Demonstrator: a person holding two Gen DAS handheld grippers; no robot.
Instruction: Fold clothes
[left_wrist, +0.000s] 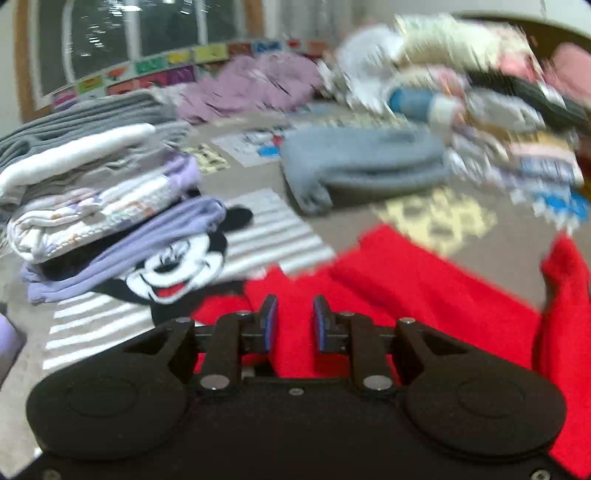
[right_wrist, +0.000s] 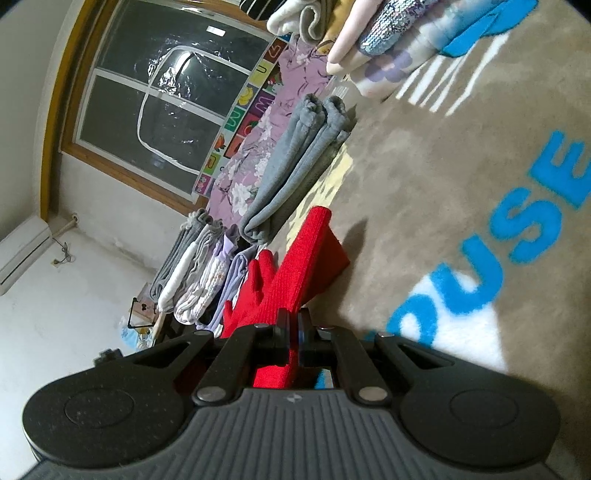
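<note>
- Beside the folded pile (left_wrist: 99, 195), on the printed carpet (right_wrist: 424, 177), lies the red garment (left_wrist: 424, 280), the piece now in hand for folding.
- Right gripper (right_wrist: 294, 332): jaws closed on an edge of the red garment, lifting that edge off the carpet so the cloth hangs taut. Judged purpose: to carry the edge over for a fold.
- Left gripper (left_wrist: 295, 314): jaws stand slightly apart above the red garment with nothing pinched between them. Judged position: ready to take a second edge.
- Folded pile: grey, white and lilac items stacked flat, a cartoon mouse face (left_wrist: 177, 266) showing on the bottom piece. Judged to be finished work set clear of the folding area.
- Grey folded item (left_wrist: 362, 162) lies beyond the red garment, apart from the pile.
- Writing: blue letters "OUSE" (right_wrist: 517, 236) read on the carpet; the word's start is hidden.
- Left view is blurred; the far heap (left_wrist: 480, 92) cannot be itemised.
</note>
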